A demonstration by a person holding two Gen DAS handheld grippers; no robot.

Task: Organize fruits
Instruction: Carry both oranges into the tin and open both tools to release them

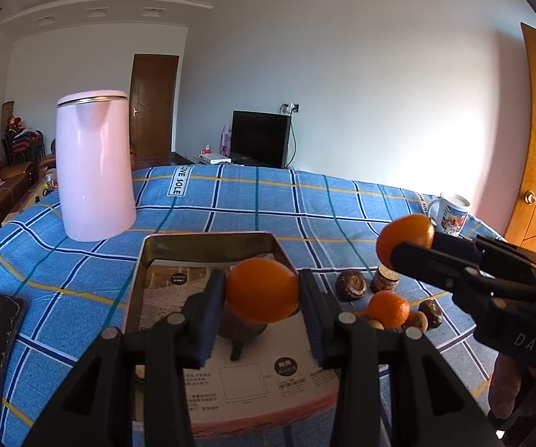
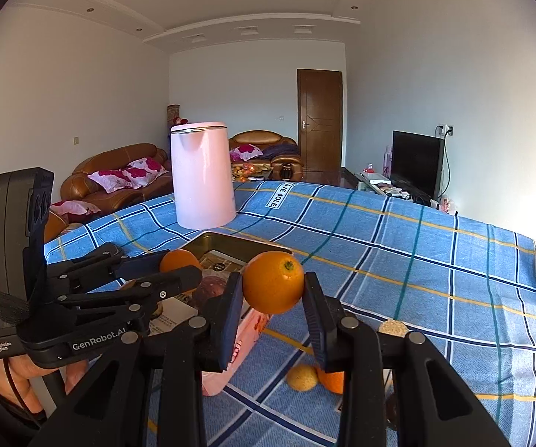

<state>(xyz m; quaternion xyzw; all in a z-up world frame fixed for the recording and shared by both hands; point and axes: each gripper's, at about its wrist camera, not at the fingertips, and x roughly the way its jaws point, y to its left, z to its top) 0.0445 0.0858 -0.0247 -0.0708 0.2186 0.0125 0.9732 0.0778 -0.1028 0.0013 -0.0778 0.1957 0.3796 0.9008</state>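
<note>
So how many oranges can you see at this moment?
3: one orange held between the left gripper fingers over the tin, one in the right gripper, one on the cloth. Others may be hidden.

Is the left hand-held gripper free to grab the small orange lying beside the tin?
Probably not yet: the left hand-held gripper is shut on an orange, so the small orange must wait.

"LOVE SOLE" label strips on blue plaid tablecloth, partly cut off at one strip; "GenRobot.AI" and "Data Acquisition System" on left gripper body; "DAS" on right gripper body; tin's paper print unreadable.
</note>
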